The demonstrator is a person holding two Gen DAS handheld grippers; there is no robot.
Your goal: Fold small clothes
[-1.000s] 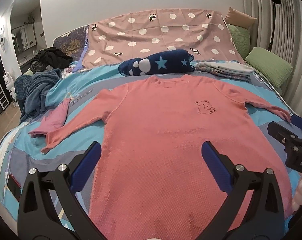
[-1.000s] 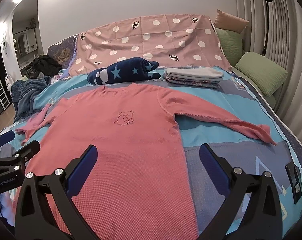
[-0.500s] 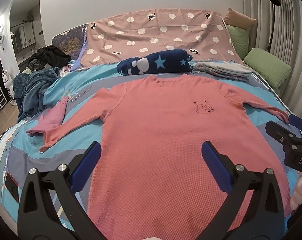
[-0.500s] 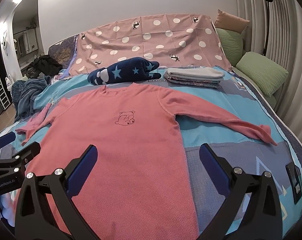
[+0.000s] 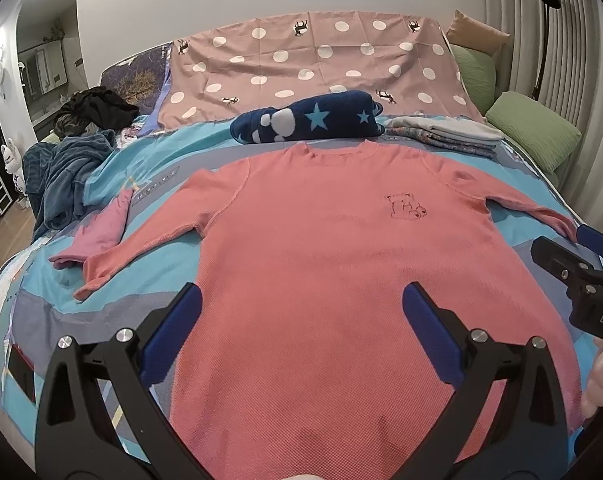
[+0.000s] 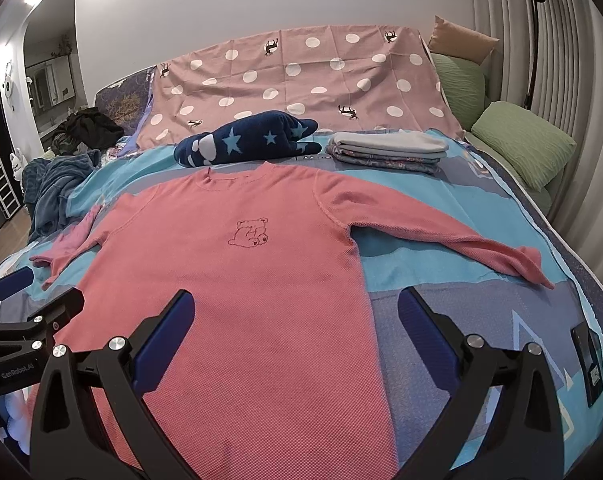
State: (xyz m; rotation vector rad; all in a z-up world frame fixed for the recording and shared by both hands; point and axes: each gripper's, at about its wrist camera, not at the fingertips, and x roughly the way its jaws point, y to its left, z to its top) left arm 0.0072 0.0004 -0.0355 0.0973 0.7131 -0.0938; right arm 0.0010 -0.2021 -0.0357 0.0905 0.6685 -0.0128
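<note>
A pink shirt (image 5: 333, 264) lies flat and face up on the bed (image 6: 461, 280), both sleeves spread out, collar toward the folded pile (image 6: 385, 148) and the starred blanket (image 6: 245, 140). The left gripper (image 5: 301, 308) hangs released over the shirt's lower body, jaws wide apart, holding nothing; the right gripper (image 6: 295, 312) is likewise released, straddling the shirt's right side edge, one finger over cloth and one over the bedspread. No fold looks begun. The risks, as I judge them: a pinch on the flat knit may catch the bedspread below, since both are soft and lie tight together; a pinch at mid-body instead of hem or sleeve would bunch the cloth and leave a crooked fold; and the left sleeve's cuff (image 5: 97, 276) lies just beside a loose purple garment (image 5: 97, 236), which could be dragged along. Readable writing: "GenRobot.AI" on the left gripper's body in the right view, and "DAS", cut off, on the right gripper in the left view.
</note>
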